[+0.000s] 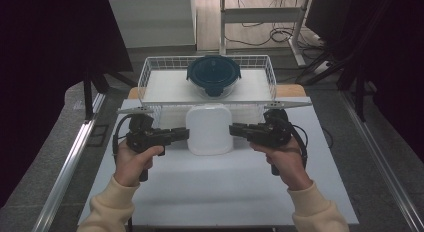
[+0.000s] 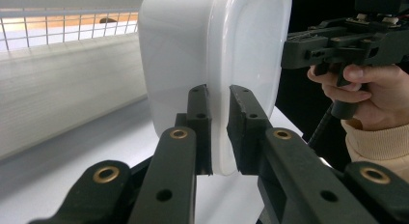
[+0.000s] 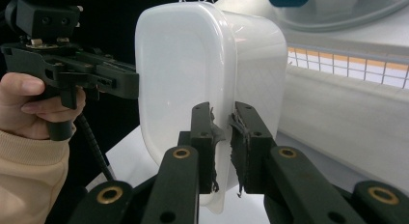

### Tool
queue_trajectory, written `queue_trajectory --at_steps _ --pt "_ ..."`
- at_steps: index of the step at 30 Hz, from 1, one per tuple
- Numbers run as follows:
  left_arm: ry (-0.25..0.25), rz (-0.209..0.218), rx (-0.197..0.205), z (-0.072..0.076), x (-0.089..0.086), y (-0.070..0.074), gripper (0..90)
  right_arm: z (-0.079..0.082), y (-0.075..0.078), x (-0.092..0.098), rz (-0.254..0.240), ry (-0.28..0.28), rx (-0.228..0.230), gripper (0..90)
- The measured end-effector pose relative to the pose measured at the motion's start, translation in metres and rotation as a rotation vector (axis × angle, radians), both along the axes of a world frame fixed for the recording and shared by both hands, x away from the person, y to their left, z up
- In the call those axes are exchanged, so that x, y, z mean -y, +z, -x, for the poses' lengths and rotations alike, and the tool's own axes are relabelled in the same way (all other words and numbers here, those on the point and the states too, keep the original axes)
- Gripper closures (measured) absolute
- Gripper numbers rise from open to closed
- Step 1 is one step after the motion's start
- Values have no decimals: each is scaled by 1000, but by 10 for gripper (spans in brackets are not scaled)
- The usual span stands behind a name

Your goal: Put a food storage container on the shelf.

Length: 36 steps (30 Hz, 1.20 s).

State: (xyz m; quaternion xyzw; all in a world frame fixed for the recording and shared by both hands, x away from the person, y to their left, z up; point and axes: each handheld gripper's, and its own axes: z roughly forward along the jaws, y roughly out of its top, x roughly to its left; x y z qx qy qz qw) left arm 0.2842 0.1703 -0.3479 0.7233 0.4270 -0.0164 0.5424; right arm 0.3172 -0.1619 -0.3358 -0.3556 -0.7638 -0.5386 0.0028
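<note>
White container being carried by two hand-held grippers, one on each side rim.
High view: white container (image 1: 209, 129) is being held over the worktop (image 1: 220, 187), near the wire basket (image 1: 150, 72); both sides should be kept level. Left gripper view: left hand-held gripper (image 2: 220, 130) is being clamped on the rim, jaws pointing level. Right gripper view: right hand-held gripper (image 3: 223, 147) is being clamped likewise.

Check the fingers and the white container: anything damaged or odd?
Yes. The right gripper's pads look frayed and torn where they pinch the white container's rim. The left gripper looks intact.
</note>
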Motion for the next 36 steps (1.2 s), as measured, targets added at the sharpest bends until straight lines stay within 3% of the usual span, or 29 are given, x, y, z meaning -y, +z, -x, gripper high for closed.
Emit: queue_trajectory --at_steps 12,29,31,36 --pt "-1 -8 29 -7 0 24 804 -7 18 2 -27 3 11 794" --pt "4 -29 62 -21 -2 61 803 -17 51 -2 -19 -12 42 792" --pt "-4 -25 66 -23 -3 64 802 -20 53 -1 -40 -3 37 793" --pt "2 -29 71 -28 -2 73 802 -23 64 -2 -23 -5 48 792"
